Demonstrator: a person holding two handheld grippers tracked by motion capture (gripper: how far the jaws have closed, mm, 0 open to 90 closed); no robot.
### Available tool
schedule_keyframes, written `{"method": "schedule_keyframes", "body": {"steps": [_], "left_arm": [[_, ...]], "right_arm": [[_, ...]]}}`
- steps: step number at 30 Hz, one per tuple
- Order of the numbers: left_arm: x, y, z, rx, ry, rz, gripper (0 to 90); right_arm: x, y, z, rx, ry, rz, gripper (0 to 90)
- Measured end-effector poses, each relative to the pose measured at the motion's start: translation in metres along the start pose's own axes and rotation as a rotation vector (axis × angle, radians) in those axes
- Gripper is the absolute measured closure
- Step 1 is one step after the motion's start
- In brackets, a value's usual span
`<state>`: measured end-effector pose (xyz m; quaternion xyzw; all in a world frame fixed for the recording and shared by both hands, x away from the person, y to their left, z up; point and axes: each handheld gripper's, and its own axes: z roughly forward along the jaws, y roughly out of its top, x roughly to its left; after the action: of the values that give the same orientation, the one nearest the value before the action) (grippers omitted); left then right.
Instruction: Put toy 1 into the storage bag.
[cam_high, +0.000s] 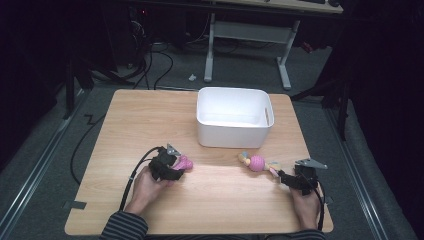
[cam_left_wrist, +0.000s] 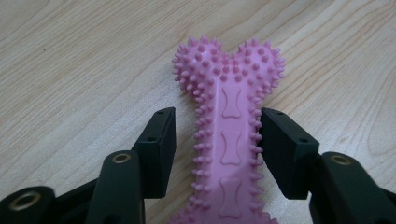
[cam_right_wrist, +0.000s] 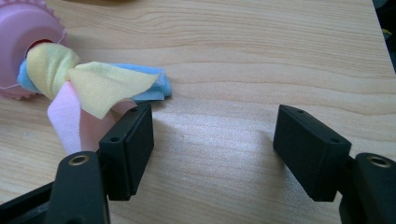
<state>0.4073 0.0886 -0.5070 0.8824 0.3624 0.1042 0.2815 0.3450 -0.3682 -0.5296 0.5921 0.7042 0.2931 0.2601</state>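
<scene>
1. On the left of the light wooden table (cam_high: 120, 150), the left gripper (cam_left_wrist: 217, 135) straddles the shaft of a pink spiky rubber bone-shaped chew toy (cam_left_wrist: 229, 116) lying flat on the wood. Its jaws stand partly spread: the right jaw touches the spikes, the left jaw stands just beside them with a small gap, so nothing is pinched yet.
2. To grip well, I judge the jaws should close squarely across the narrow shaft, below the knobbed end, so the soft spikes don't let it twist.
3. In the middle, toward the far edge, sits a white plastic tub (cam_high: 234, 116), seemingly empty and the probable destination.
4. On the right, the right gripper (cam_right_wrist: 215, 149) is spread wide and holds nothing. The pink ribbed ball toy with knotted yellow, blue and pink cloth strips (cam_right_wrist: 70, 79) lies off-centre, its strips beside the left jaw; shifting toward them would centre the grasp.
</scene>
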Motion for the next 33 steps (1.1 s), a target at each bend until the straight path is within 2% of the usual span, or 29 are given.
{"method": "schedule_keyframes", "body": {"steps": [5,13,20,24,33], "left_arm": [[-0.002,0.000,0.001,0.009,-0.012,0.026,57.0],[-0.006,0.003,-0.001,0.014,0.009,0.063,59.2],[-0.005,0.008,-0.015,-0.022,0.007,0.058,59.5],[-0.005,0.013,-0.024,-0.047,-0.001,0.036,59.3],[-0.002,0.020,-0.037,-0.075,-0.041,0.026,59.4]], "right_arm": [[0.000,0.000,0.000,0.000,0.000,0.000,28.8],[0.000,0.000,0.000,0.000,0.001,-0.001,28.6],[0.000,0.000,0.000,0.000,0.001,-0.001,28.6],[0.000,0.000,0.000,0.000,0.001,0.000,28.6],[0.000,0.000,0.000,0.000,0.001,-0.001,28.6]]}}
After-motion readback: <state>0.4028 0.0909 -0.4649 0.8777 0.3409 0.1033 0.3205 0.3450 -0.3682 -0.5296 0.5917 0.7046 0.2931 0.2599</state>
